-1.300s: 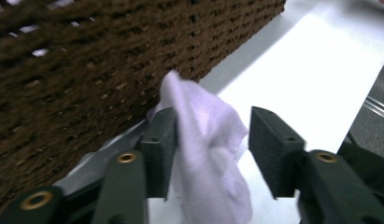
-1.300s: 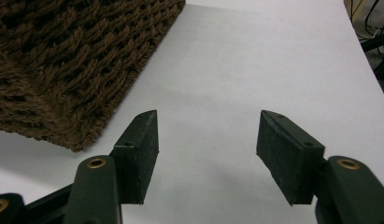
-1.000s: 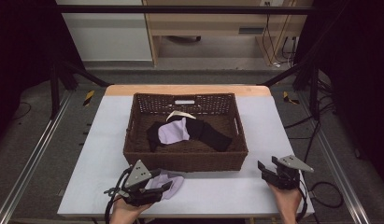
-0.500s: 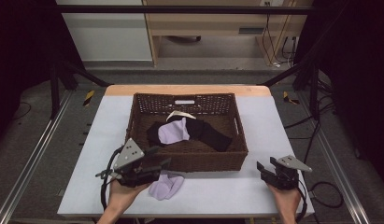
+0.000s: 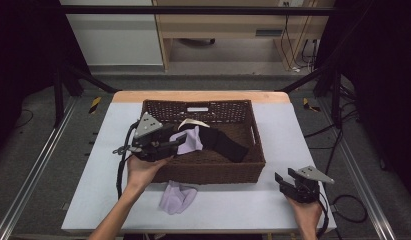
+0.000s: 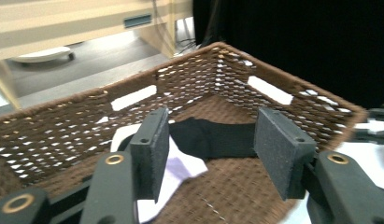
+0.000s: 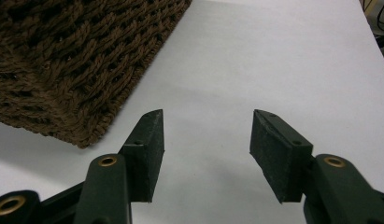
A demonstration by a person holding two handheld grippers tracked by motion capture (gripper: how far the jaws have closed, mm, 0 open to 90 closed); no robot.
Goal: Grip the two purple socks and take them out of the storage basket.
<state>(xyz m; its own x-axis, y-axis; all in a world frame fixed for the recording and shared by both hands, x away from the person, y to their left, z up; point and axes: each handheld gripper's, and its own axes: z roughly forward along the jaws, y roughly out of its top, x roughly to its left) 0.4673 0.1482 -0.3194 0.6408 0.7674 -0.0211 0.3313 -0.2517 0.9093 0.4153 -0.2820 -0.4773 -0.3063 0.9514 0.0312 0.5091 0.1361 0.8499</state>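
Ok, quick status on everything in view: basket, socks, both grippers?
Wicker basket: upright, on the table.
Purple sock: in the basket, beside the black sock.
Black sock: lying in the basket.
Second purple sock: on the table, outside the basket.
Left gripper: open, over the basket.
Right gripper: open, empty.

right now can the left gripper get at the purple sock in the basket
Probably yes. The left gripper is open over the basket's near-left rim, and the purple sock lies just ahead of its jaws with nothing covering it; the black sock sits behind.
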